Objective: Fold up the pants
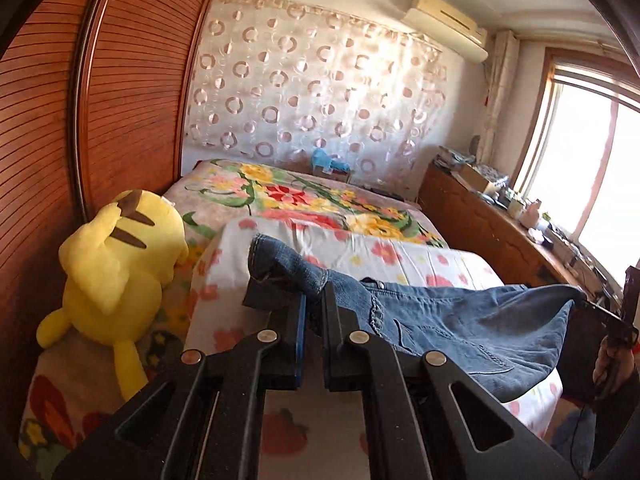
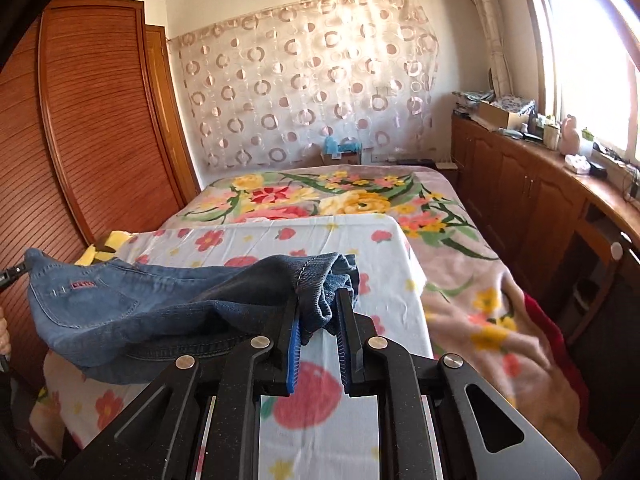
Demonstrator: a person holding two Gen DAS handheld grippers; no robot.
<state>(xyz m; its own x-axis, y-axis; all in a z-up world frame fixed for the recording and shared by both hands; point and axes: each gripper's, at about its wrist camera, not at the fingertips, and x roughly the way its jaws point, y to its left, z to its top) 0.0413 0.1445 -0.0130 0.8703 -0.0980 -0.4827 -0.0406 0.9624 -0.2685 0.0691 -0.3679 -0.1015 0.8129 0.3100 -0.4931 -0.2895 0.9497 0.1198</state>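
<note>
Closest to me, my left hand-held gripper (image 1: 314, 300) is clenched on one end of the jeans (image 1: 440, 328), and my right hand-held gripper (image 2: 318, 308) pinches a bunched hem of the same jeans (image 2: 160, 304). Between the two I see the denim slung in a sagging span above the flowered sheet (image 2: 304, 240) on the bed (image 2: 472, 280). Farther left a yellow plush toy (image 1: 120, 272) sits against the slatted wardrobe (image 1: 132, 92); beyond hangs the circle-patterned curtain (image 2: 304, 88)

plush toy (image 1: 120, 268) crowds the sheet's (image 1: 360, 248) left edge; far sheet lies open.
</note>
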